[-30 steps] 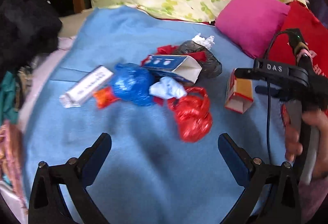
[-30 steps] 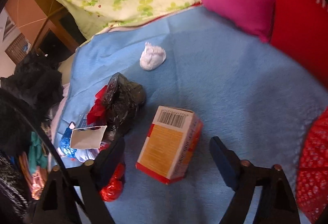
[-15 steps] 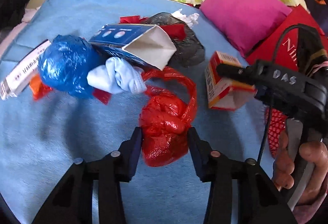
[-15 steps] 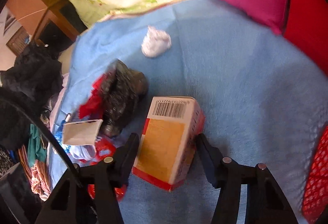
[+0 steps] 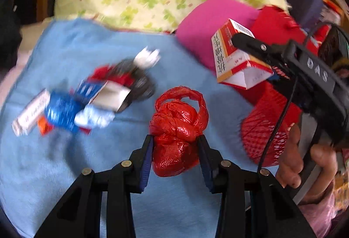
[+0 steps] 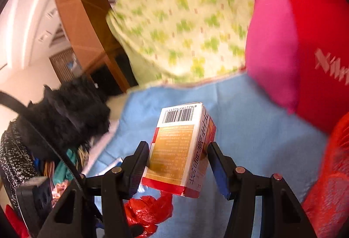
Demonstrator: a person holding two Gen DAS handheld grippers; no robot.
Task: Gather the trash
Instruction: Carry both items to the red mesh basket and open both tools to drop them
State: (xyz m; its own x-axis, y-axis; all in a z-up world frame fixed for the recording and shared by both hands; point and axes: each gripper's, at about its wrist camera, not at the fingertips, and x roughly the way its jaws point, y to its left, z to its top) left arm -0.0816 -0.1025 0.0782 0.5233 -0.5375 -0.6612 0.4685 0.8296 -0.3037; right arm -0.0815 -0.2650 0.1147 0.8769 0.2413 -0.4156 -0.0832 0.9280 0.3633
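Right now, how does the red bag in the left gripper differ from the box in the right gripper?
The red bag is soft, crumpled, shiny plastic knotted at the top; the box is stiff cardboard with flat printed faces and a barcode. The bag is one plain red; the box is white, orange and red. The bag bulges between the left gripper; the box keeps its shape in the right gripper. Both are clamped and off the blue blanket.

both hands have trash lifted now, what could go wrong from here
1. The left tool pinches only the lower part of the knotted red plastic bag; its jaws are closing on soft, slick film, which might slip out.
2. The right tool holds the open-ended medicine box tilted, near its open bottom; the thin card may crush or twist free.
3. The right tool's cable hangs beside the red mesh bag and might snag on it.
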